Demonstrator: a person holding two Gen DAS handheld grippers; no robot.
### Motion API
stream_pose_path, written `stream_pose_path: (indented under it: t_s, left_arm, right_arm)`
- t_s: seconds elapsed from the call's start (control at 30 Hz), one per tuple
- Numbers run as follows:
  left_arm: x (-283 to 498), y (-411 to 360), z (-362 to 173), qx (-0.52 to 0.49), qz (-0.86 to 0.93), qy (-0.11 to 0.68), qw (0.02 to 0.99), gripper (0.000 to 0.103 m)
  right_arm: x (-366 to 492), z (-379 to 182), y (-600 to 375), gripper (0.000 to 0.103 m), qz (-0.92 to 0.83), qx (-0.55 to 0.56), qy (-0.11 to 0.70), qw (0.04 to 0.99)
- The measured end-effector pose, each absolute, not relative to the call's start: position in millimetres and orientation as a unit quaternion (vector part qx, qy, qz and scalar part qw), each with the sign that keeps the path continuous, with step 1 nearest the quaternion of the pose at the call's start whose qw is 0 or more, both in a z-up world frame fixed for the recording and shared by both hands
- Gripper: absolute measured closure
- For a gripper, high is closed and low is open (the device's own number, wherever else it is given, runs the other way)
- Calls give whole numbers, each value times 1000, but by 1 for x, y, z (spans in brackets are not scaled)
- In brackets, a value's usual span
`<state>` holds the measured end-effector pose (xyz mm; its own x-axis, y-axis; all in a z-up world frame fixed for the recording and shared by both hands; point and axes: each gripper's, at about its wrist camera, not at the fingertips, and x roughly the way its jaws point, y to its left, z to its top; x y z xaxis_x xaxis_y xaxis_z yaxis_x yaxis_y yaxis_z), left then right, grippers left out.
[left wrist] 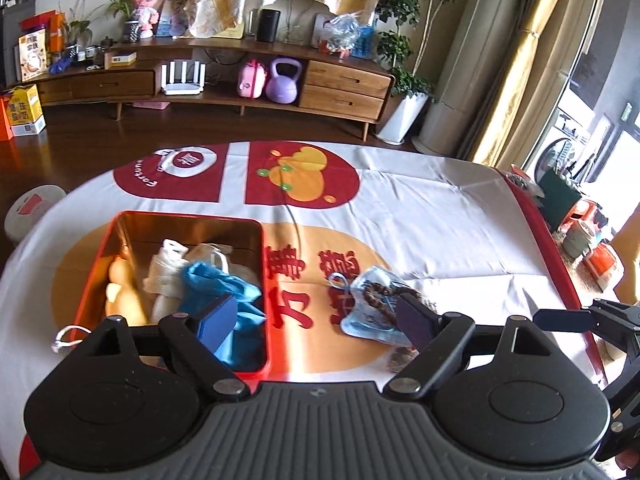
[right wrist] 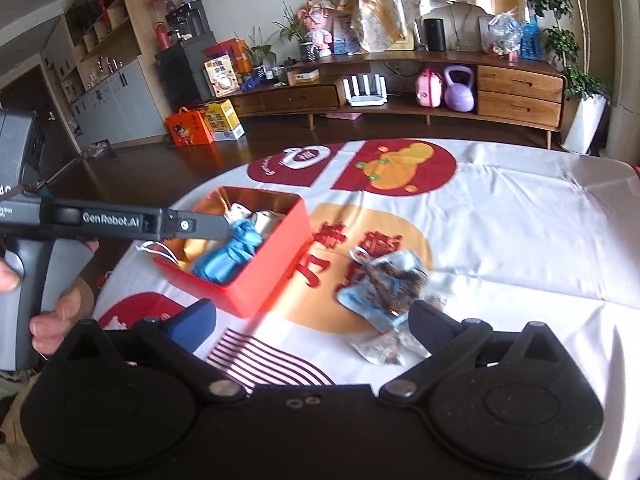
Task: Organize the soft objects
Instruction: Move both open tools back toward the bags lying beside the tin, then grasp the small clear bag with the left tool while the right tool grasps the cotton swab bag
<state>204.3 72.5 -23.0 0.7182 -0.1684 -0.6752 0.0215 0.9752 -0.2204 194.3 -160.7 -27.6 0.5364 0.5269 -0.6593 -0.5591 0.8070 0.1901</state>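
A red tin box [left wrist: 188, 216] with a gold inside stands on the table at the left. In it lie a white cloth [left wrist: 164, 272], a blue cloth [left wrist: 236, 292] and a yellowish soft thing [left wrist: 120, 288]. To its right on the tablecloth lies a light blue pouch [left wrist: 376, 304] with brown beads on it. My left gripper [left wrist: 316, 320] is open, one finger over the box's near corner, the other by the pouch, nothing between them. My right gripper [right wrist: 312, 326] is open too, low over the cloth in front of the box [right wrist: 260, 284] and the pouch [right wrist: 384, 284].
A clear packet [right wrist: 384, 350] lies just in front of the pouch. A white string loop [left wrist: 66, 338] hangs by the box's near left corner. The table's red edge [left wrist: 560, 264] runs along the right. A low wooden cabinet [left wrist: 344, 88] stands behind.
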Motion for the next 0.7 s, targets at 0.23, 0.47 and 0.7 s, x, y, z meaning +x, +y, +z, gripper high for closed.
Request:
stream_pose_path:
  t_s: [0.23, 0.47, 0.7]
  left_arm:
    - [211, 50, -34, -112, -70, 381, 915, 4]
    - [225, 24, -45, -105, -78, 388, 912, 0]
    - [244, 3, -66, -103, -88, 415, 900, 0]
  right_arm:
    - [191, -41, -184, 1, 302, -34, 375, 876]
    - [201, -57, -203, 1, 273, -37, 384, 881]
    - [218, -77, -217, 3, 254, -42, 398, 881]
